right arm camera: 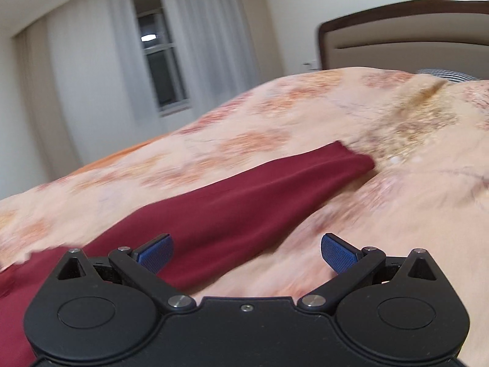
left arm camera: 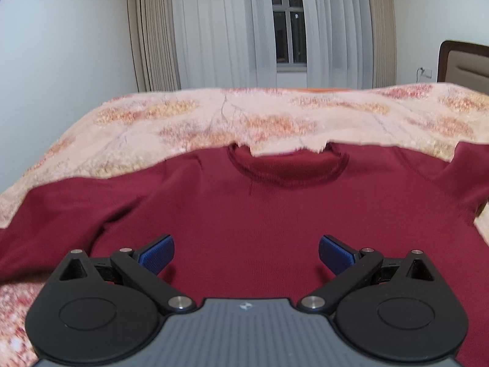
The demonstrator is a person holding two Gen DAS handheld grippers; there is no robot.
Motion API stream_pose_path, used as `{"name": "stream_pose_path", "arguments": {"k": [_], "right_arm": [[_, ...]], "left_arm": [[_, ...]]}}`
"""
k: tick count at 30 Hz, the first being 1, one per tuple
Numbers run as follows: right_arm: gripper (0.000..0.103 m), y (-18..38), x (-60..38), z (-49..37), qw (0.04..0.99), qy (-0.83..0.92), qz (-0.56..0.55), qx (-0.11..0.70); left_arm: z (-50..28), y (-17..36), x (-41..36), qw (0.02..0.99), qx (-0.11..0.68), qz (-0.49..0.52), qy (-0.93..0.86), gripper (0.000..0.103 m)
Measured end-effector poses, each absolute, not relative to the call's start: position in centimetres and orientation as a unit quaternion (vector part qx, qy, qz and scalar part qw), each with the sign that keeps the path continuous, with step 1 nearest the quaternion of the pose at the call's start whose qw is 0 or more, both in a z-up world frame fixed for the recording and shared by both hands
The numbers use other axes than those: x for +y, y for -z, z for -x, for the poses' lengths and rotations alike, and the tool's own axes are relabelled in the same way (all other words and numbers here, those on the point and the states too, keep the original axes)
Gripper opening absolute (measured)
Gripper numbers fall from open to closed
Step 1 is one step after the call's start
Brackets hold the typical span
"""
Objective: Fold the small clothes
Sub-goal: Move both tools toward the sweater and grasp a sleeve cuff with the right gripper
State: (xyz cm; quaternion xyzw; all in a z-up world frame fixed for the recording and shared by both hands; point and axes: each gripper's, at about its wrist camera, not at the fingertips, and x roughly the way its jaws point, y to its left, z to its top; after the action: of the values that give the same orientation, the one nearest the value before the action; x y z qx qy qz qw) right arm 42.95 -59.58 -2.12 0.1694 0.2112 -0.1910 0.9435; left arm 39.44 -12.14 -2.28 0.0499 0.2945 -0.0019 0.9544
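Blue fingers of the right gripper are wide apart and hold nothing. Just ahead, the red sleeve runs long, up and to the right, on the bedspread. The left gripper, also apart, hangs over the red sweater, neck hole far ahead.

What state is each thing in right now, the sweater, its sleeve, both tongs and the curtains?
Dark red knit sweater: spread flat, front up, unfolded.
Long red sleeve: stretched out sideways on the peach floral bedspread, not folded in.
Left tongs: open, empty, over the sweater's body.
Right tongs: open, empty, near the sleeve.
Sheer white curtains: parted, showing the window.
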Motion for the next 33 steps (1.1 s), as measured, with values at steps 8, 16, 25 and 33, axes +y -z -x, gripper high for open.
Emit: {"name": "stream_pose_path", "arguments": {"k": [8, 16, 25, 33], "right_arm": [[0.084, 4.9, -65.5, -45.4, 0.9, 0.254, -0.313, 0.167], [0.009, 4.8, -65.6, -46.4, 0.901, 0.257, -0.304, 0.172], [0.006, 0.8, -65.3, -42.9, 0.894, 0.274, -0.325, 0.141], [0.006, -5.8, -58.8, -43.2, 0.94, 0.257, -0.203, 0.098]], "left_arm": [[-39.6, 4.6, -11.8, 0.949, 0.312, -0.044, 0.001, 0.103], [-39.6, 5.1, -11.4, 0.948, 0.316, -0.029, 0.006, 0.103], [-39.7, 4.9, -11.1, 0.948, 0.318, -0.018, 0.012, 0.103], [-39.2, 0.4, -7.3, 0.939, 0.332, 0.063, 0.066, 0.103]]}}
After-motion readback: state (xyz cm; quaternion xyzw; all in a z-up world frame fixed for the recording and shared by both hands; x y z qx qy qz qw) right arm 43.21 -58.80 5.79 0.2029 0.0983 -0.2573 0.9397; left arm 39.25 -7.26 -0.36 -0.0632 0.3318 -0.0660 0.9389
